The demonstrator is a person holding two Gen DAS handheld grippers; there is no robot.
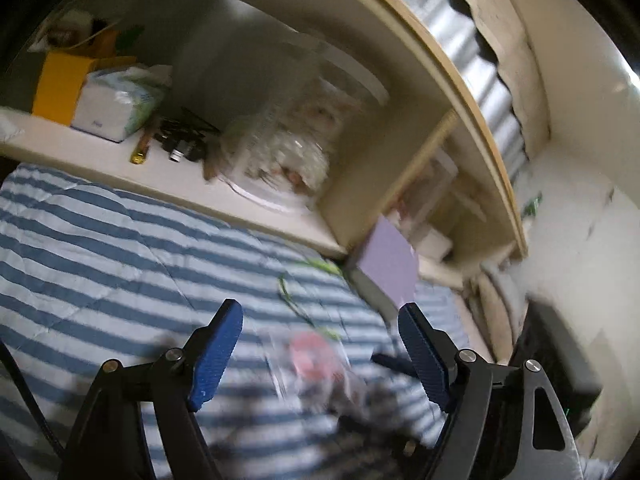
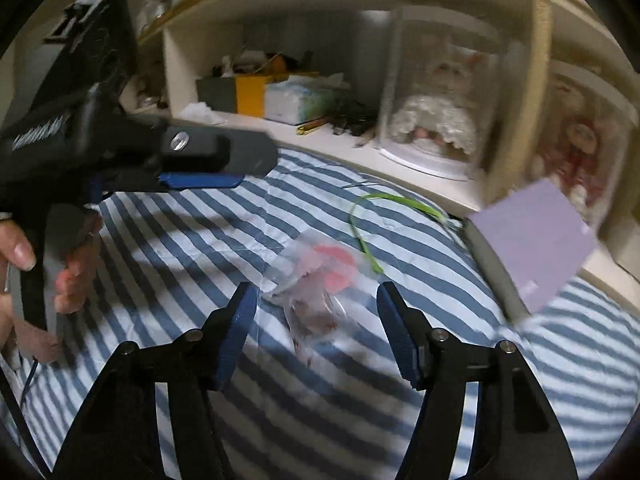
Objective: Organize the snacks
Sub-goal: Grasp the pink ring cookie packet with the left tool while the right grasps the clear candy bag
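Two grippers hang over a blue-and-white striped quilt [image 2: 280, 400]. Nearest the right wrist camera, the right gripper [image 2: 318, 330] has its blue jaws spread, with nothing pinched; a clear snack bag [image 2: 316, 280] with pink and dark pieces lies flat on the quilt just beyond and between the fingertips. From the left wrist camera the left gripper [image 1: 320, 350] also stands with jaws apart and empty, the same snack bag [image 1: 316, 364] blurred on the quilt between them, though whether either pad touches it is hard to say through the blur. In the right view a hand [image 2: 60, 264] at the left edge holds the left gripper's handle. Past the bag lies a green ribbon [image 2: 372, 224], and to its right a lilac box [image 2: 536, 240] stands tilted at the quilt's edge. Farthest back, a cream shelf [image 2: 320, 140] holds a tissue pack [image 2: 300, 100], a yellow box [image 2: 250, 94] and a clear case [image 2: 436, 92] with what looks like a doll inside.
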